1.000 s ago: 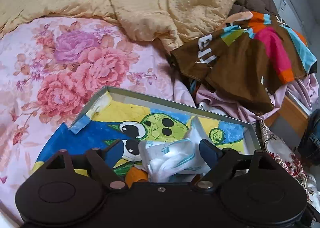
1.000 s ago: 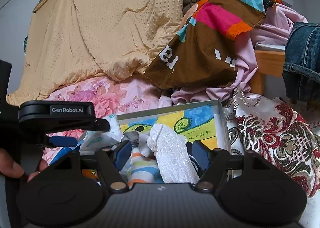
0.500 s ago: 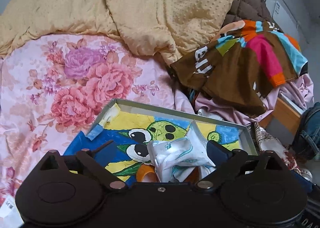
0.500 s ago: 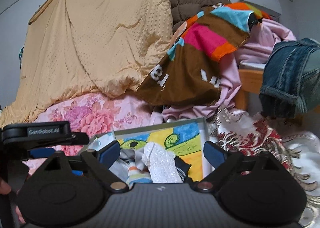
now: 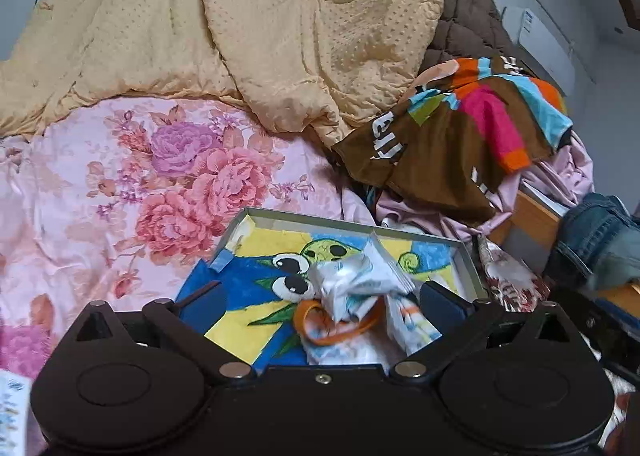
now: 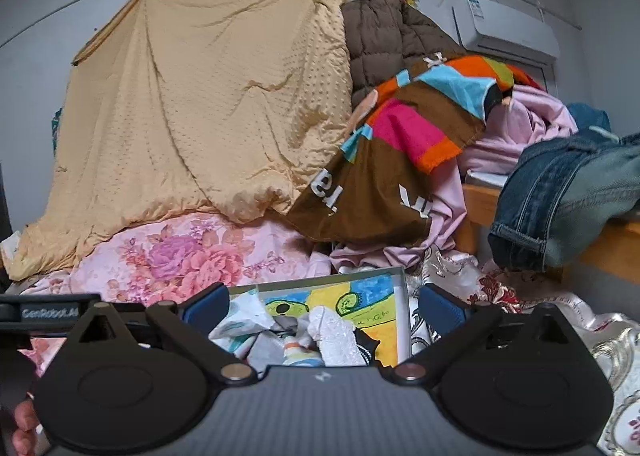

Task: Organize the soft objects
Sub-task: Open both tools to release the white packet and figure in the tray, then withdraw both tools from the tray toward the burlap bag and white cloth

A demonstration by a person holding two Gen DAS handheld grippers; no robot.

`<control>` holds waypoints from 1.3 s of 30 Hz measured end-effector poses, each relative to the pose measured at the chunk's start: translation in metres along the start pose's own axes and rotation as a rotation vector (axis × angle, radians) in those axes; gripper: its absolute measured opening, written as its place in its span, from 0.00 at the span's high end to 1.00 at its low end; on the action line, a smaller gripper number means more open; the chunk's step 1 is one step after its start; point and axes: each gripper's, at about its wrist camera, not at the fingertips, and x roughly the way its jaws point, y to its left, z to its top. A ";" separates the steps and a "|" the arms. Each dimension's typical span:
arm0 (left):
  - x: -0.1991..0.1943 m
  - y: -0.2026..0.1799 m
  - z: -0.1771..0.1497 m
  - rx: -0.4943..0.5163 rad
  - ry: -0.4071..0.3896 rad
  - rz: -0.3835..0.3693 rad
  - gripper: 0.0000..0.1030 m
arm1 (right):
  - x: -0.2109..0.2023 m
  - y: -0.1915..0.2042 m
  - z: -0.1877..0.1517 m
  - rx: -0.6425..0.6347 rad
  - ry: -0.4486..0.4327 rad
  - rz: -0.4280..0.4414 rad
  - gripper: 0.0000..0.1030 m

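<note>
Left wrist view: my left hand-held gripper [image 5: 320, 298] has just been spreading its jaws and stands wide open, the pads clear of the crumpled white cloth [image 5: 356, 280] lying between them in one shallow box [image 5: 344, 217] with a cartoon-printed floor. An orange loop [image 5: 320, 322] lies under that cloth. The box rests on a bed with a pink floral sheet [image 5: 132, 191]; one tan quilt [image 5: 248, 35], one brown patchwork shirt [image 5: 452, 135] and one pair of jeans [image 5: 600, 232] crowd the far side.

Right wrist view: my right hand-held gripper [image 6: 324, 306] has likewise just been opening and is fully spread, gripping nothing, above the same box [image 6: 332, 276]. Here alone show a fuzzy white sock [image 6: 334, 332] and a striped piece [image 6: 298, 348] beside the white cloth [image 6: 244, 316], plus the tan quilt [image 6: 208, 103] hung from a wall line, one air conditioner [image 6: 504, 31], a brown padded coat [image 6: 380, 39] and my left hand-held gripper's arm [image 6: 48, 314] at the left edge.
</note>
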 end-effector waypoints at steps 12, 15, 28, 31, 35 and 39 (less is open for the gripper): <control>-0.081 0.019 -0.025 -0.020 -0.008 -0.018 0.01 | -0.061 0.036 -0.010 -0.035 -0.005 0.041 0.00; -0.097 0.025 -0.033 -0.025 -0.005 -0.021 0.01 | -0.076 0.045 -0.015 -0.037 -0.005 0.054 0.00; -0.159 0.056 -0.084 0.059 -0.001 0.011 0.01 | -0.117 0.078 -0.051 -0.085 0.050 0.094 0.00; -0.164 0.063 -0.094 0.085 0.010 0.020 0.01 | -0.121 0.084 -0.058 -0.097 0.070 0.101 0.00; -0.166 0.075 -0.103 0.078 0.040 0.028 0.01 | -0.123 0.091 -0.068 -0.102 0.107 0.122 0.00; -0.165 0.084 -0.114 0.114 0.071 0.034 0.01 | -0.119 0.101 -0.079 -0.124 0.154 0.150 0.00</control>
